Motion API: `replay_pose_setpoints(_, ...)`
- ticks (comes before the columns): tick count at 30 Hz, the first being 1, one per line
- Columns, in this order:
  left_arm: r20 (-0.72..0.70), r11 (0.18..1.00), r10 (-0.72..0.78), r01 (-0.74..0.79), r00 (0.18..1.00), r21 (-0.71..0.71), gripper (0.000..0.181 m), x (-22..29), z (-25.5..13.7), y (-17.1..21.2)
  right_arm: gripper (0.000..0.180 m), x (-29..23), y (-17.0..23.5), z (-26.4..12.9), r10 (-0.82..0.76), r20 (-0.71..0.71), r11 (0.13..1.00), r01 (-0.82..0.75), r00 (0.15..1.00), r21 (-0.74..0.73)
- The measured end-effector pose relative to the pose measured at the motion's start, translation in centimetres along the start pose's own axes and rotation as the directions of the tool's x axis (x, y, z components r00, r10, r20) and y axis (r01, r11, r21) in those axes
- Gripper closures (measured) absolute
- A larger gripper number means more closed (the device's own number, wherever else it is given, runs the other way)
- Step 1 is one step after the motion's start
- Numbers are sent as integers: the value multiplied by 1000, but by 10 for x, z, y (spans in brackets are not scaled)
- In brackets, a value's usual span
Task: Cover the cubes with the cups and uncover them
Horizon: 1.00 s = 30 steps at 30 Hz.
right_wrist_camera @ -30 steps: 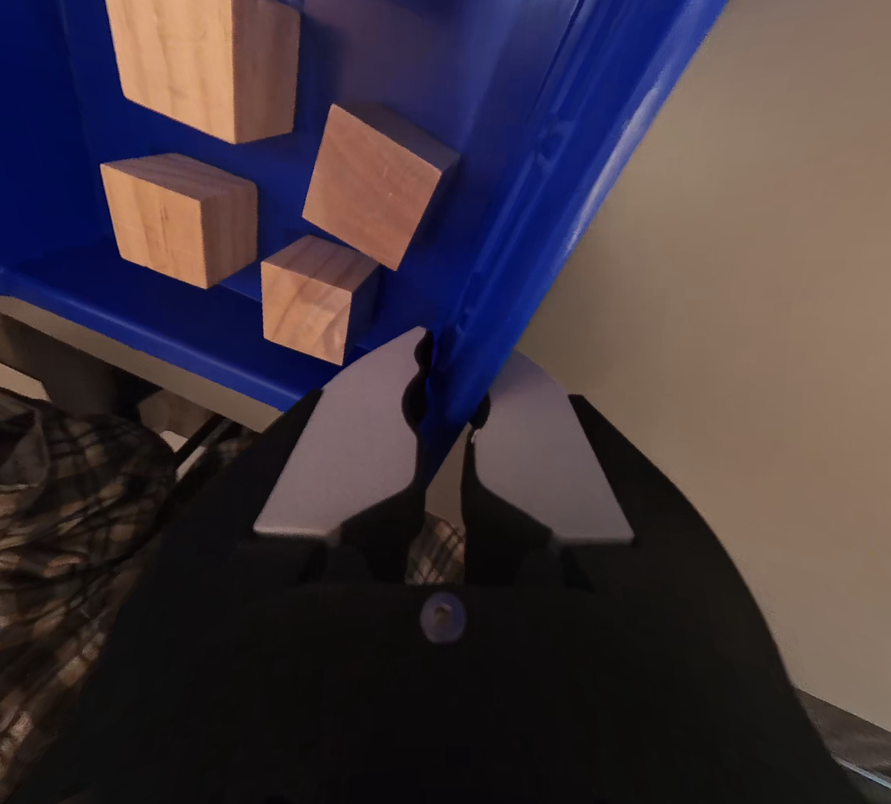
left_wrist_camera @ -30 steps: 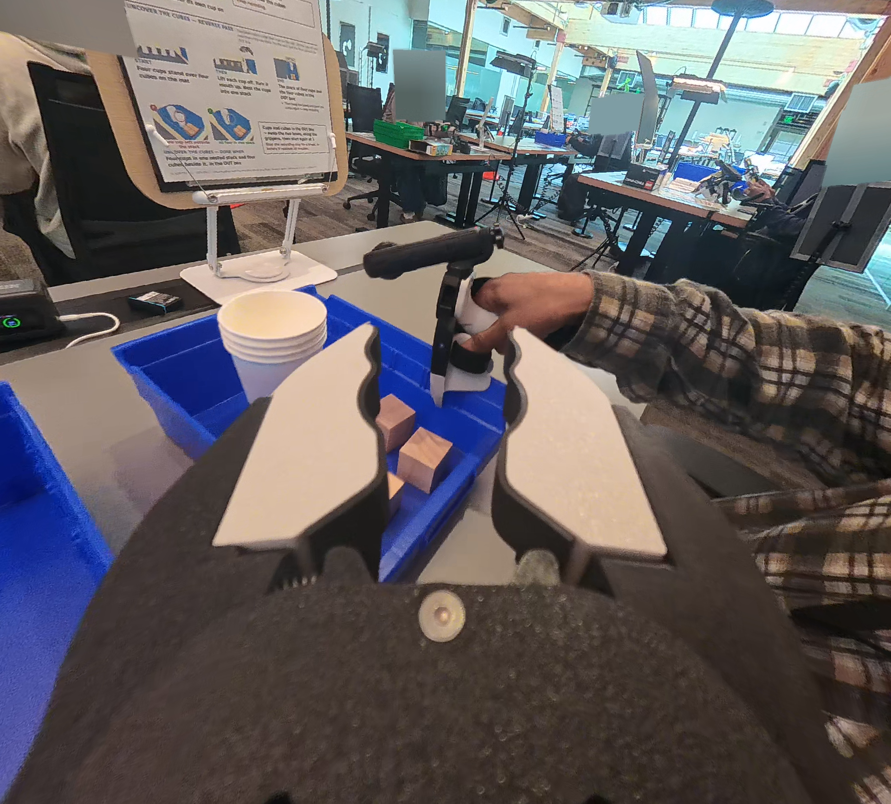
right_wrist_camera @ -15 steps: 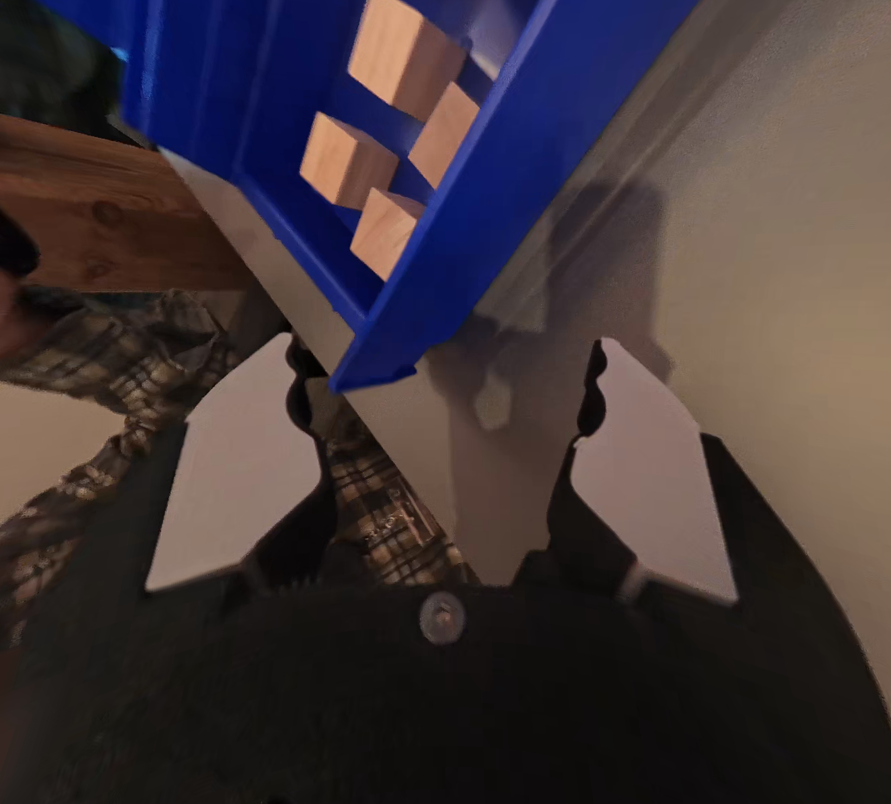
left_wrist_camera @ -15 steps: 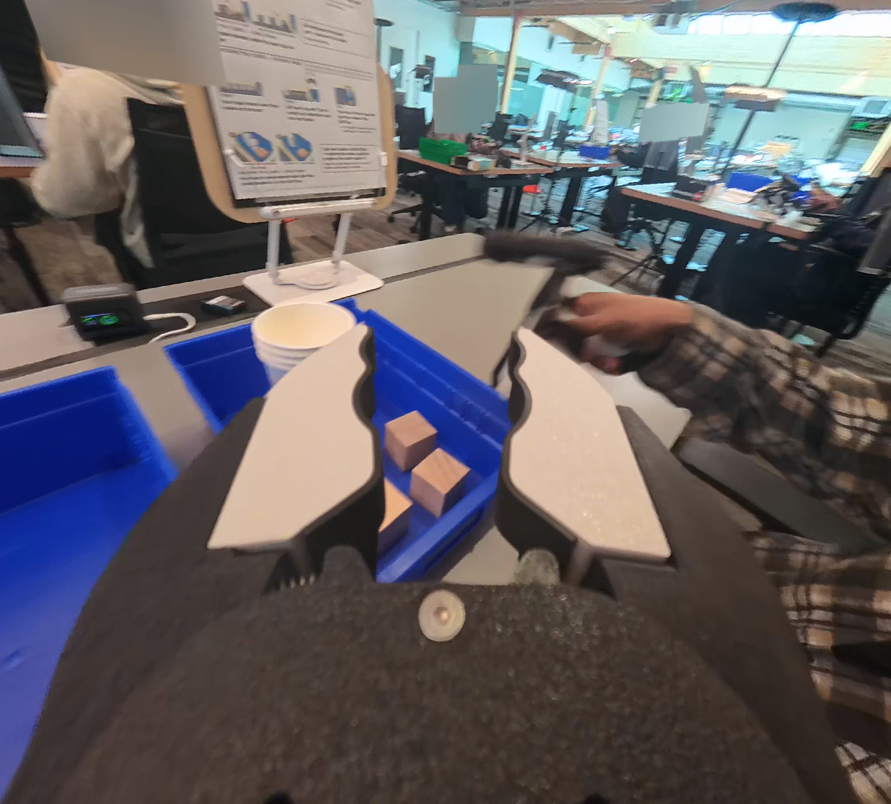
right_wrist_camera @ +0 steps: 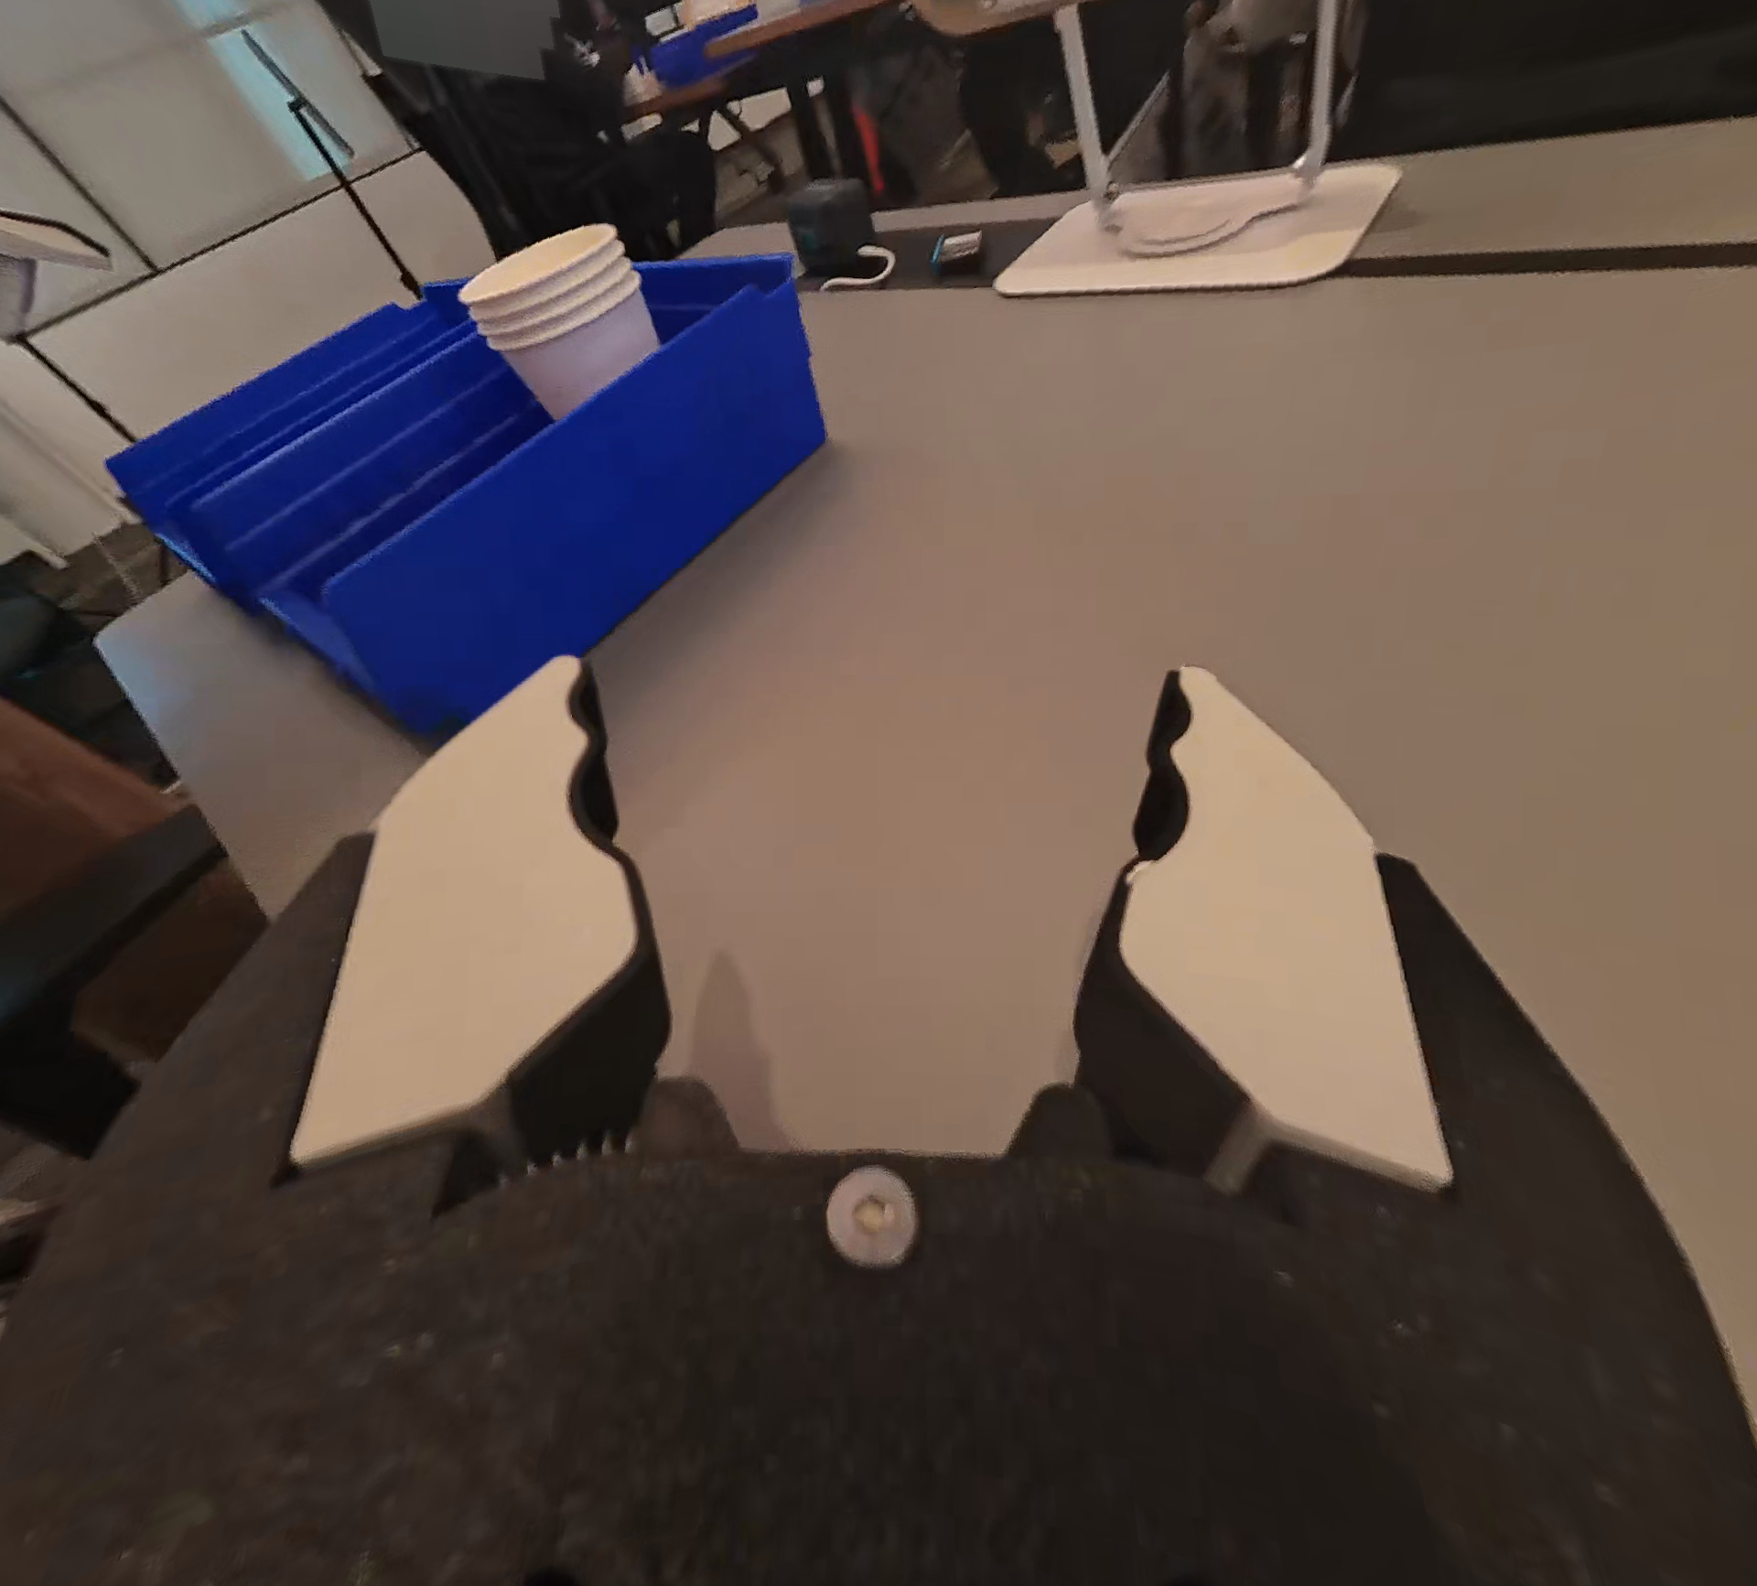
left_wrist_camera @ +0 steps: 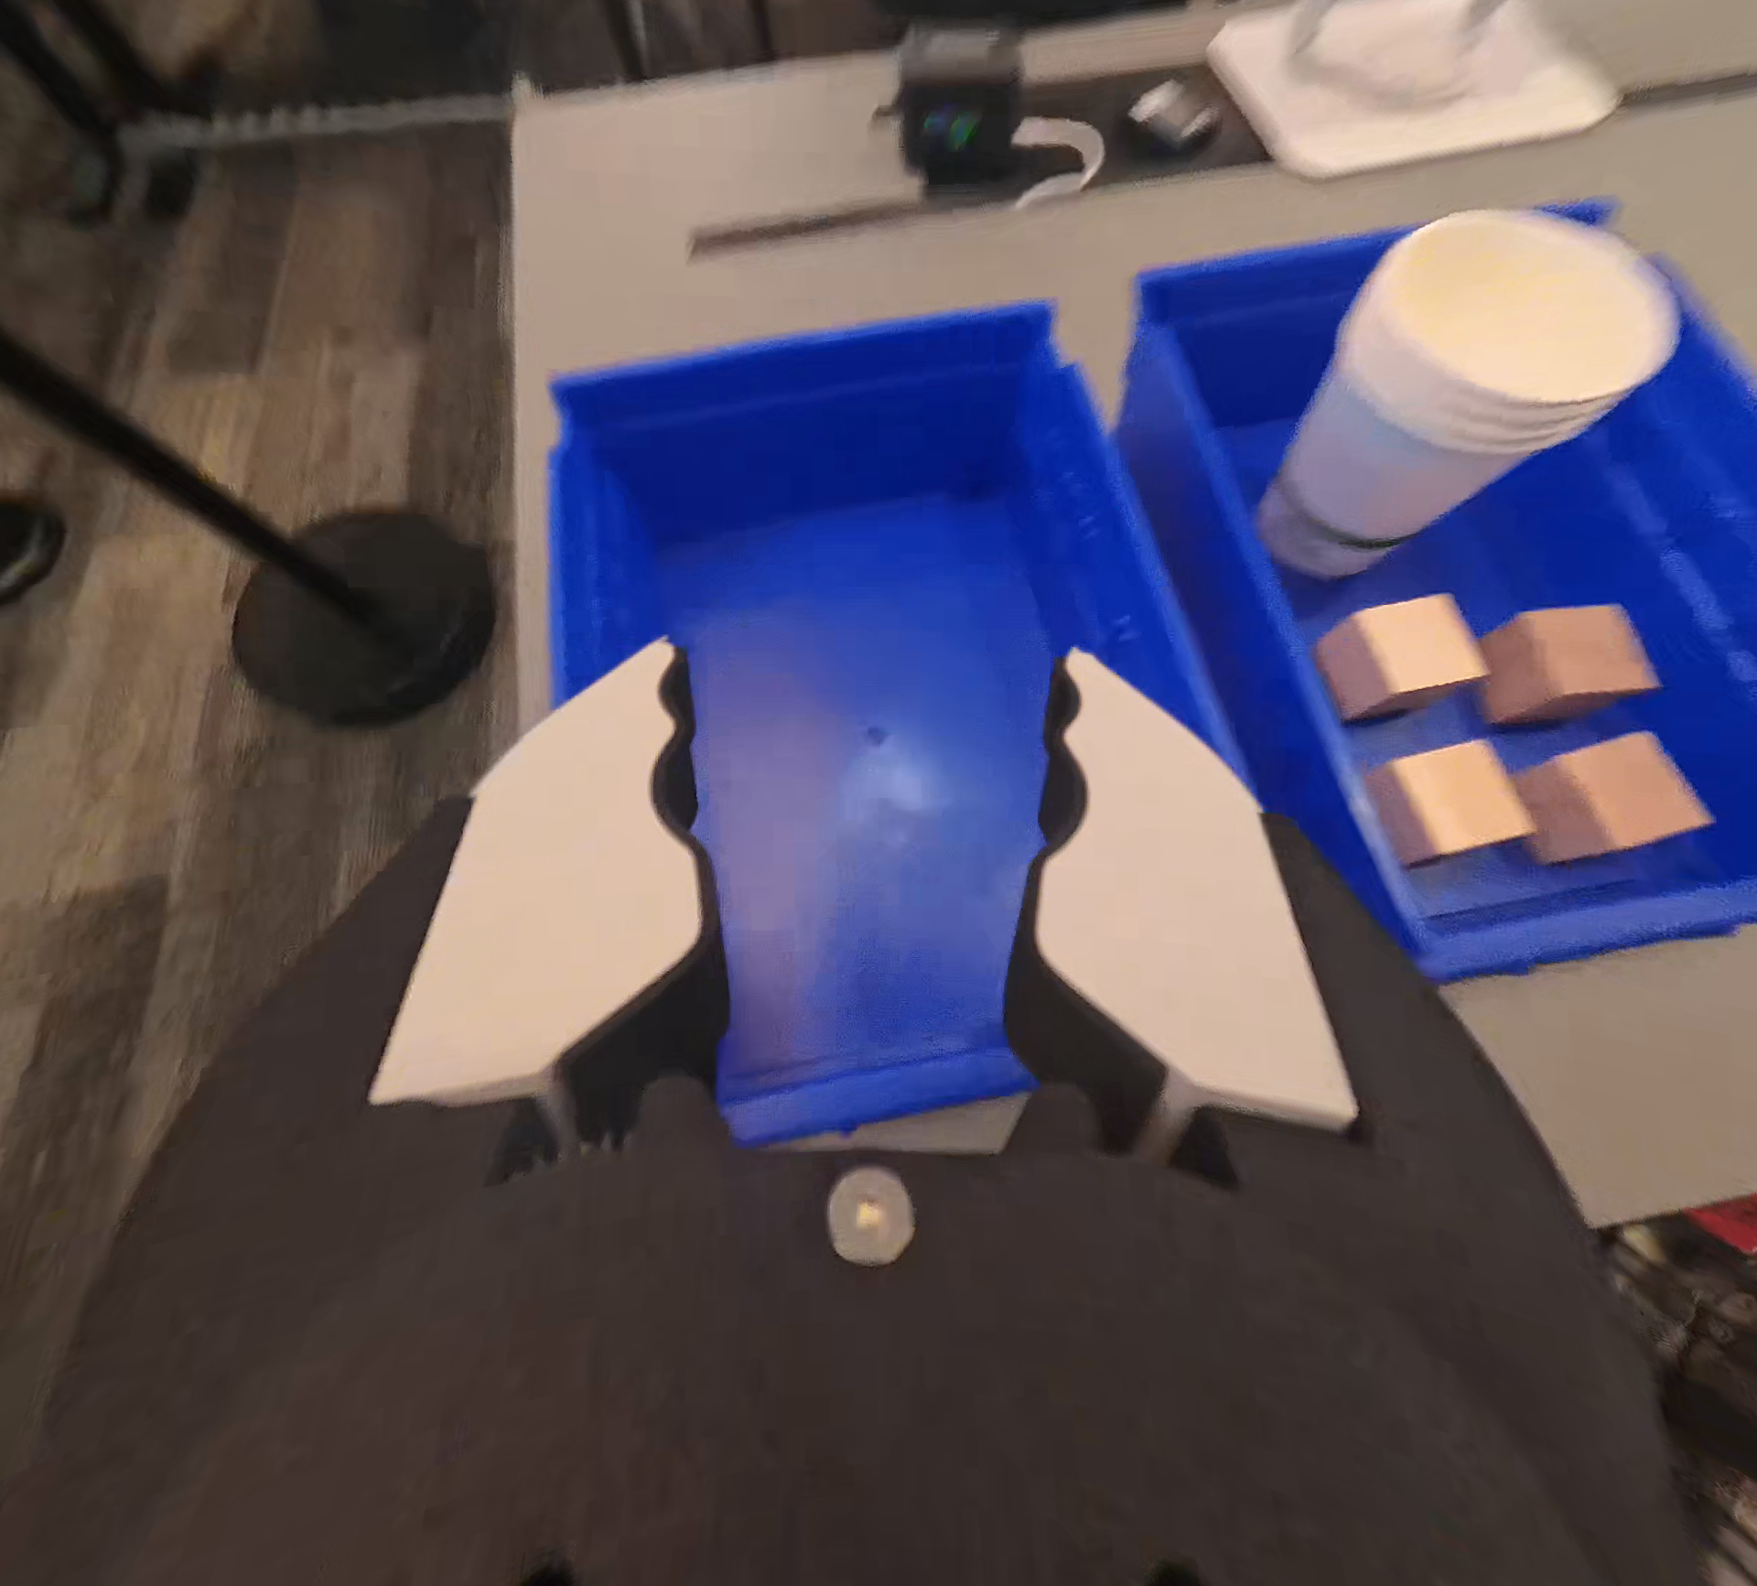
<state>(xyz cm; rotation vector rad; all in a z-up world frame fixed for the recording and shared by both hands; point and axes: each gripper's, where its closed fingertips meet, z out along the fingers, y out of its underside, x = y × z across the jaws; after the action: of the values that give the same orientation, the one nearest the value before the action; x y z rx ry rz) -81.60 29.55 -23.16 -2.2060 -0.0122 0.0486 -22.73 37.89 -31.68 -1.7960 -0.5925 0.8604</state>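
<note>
In the left wrist view a stack of white paper cups (left_wrist_camera: 1455, 390) stands in the right blue bin (left_wrist_camera: 1179, 551), with several wooden cubes (left_wrist_camera: 1512, 727) in front of it. My left gripper (left_wrist_camera: 865, 666) is open and empty, looking down over an empty blue bin (left_wrist_camera: 808, 380) to the left. In the right wrist view my right gripper (right_wrist_camera: 879, 685) is open and empty above the bare grey table (right_wrist_camera: 1188, 494). The cup stack (right_wrist_camera: 566, 328) and the blue bin (right_wrist_camera: 570, 532) lie ahead to the left. The cubes are hidden there by the bin wall.
A white document stand (right_wrist_camera: 1207, 228) with a sheet stands at the table's back, next to a small black device (right_wrist_camera: 832, 214) with a cable. The table's left edge (left_wrist_camera: 513, 494) drops to a wood floor with a black stand base (left_wrist_camera: 366, 618).
My left gripper has swung left and tilted down over the empty bin and opened wider. My right gripper let go of the bin's edge, opened, and pulled back to the right over the table.
</note>
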Motion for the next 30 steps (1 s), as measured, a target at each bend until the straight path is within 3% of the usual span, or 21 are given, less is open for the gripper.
replay_pose_setpoints(4,68,967,-69,83,995,-243,107,-46,35,33,71,7,4,-9,-61,-15,998,61,998,18)
replay_pose_setpoints(15,191,830,-83,174,978,-530,110,-106,80,96,77,3,23,-3,-26,74,997,31,997,-69)
replay_pose_setpoints(21,140,742,-142,199,980,-641,140,-107,92,133,100,-1,29,-5,33,123,994,-19,992,-106)
replay_pose_setpoints(23,30,720,-244,202,969,-663,175,-88,96,136,107,-3,30,-6,58,137,992,-42,989,-120)
replay_pose_setpoints(30,73,690,-335,297,940,-661,177,-87,89,140,120,-10,32,-13,160,184,983,-140,970,-117)
